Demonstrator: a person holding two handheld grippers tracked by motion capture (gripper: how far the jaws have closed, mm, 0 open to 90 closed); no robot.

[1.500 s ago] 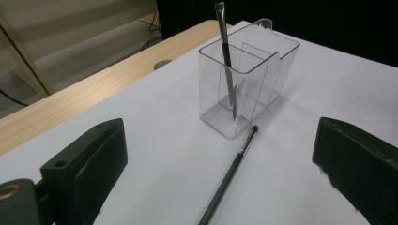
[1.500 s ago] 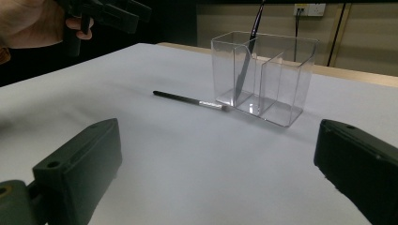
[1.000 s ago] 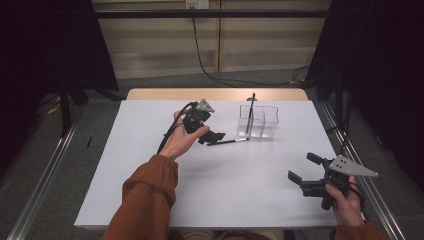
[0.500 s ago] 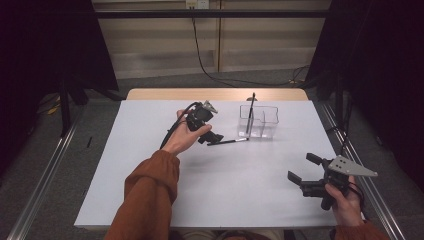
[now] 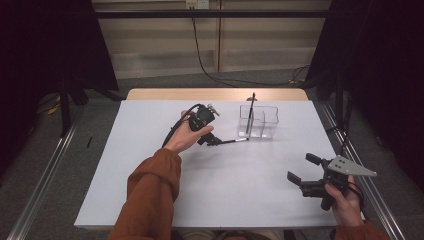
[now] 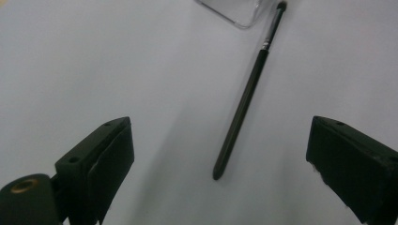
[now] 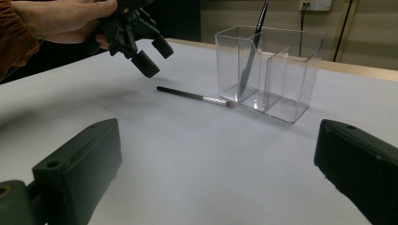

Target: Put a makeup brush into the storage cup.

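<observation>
**Left gripper poised over the loose brush**

High view: the left gripper point(image 5: 210, 137) hangs at about the table's 12 o'clock, jaws spread, just above the handle end of a thin black make-up brush with a silver ferrule point(image 5: 234, 141). The brush lies flat on the white table point(image 5: 150, 175), its bristle tip touching the clear plastic two-compartment organiser point(image 5: 260, 122). A second dark brush point(image 5: 251, 107) stands tilted in the organiser's left cell. The right gripper point(image 5: 302, 172) rests at 4 o'clock, well apart, jaws wide.

Left gripper view: the black brush point(image 6: 244, 101) runs from centre toward 1 o'clock, between the wide jaws but nearer the right one. To grip well, I'd judge the hand should shift right and turn to cross the handle squarely before dropping.

Right gripper view: the organiser point(image 7: 270, 70) stands at 12 o'clock with the lying brush point(image 7: 192, 97) at its foot; the wall there may hinder lifting near the ferrule.
</observation>
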